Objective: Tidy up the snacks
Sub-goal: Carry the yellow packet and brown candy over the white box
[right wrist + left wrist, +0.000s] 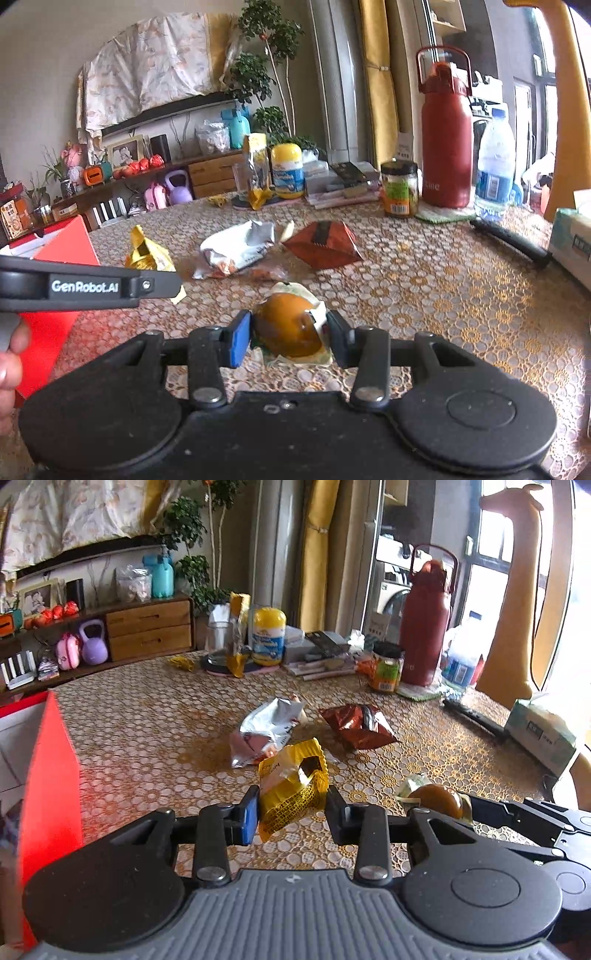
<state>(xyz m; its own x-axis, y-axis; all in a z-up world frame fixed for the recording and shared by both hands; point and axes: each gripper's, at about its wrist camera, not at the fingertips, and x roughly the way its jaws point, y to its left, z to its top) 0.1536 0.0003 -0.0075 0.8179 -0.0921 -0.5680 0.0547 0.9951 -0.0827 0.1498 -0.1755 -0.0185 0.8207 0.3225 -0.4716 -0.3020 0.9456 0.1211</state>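
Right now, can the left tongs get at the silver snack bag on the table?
Probably not yet: the left tongs are shut on a yellow packet. The silver bag lies just ahead with nothing between, so once the packet is dropped, likely yes.

At the far edge of the lace-patterned tablecloth (461, 295) stood a tall red flask (447, 147) with a loop handle, on a green mat. A clear water bottle (495, 166) stood just to its right and a dark-lidded jar (400, 188) to its left. A yellow-capped tub (288, 170) stood further left along that edge, near some flat boxes. Beyond the table, a purple kettlebell (179, 188) sat under a wooden drawer unit (147, 629), and a teal bottle (162, 576) stood on top beside leafy plants (266, 74)
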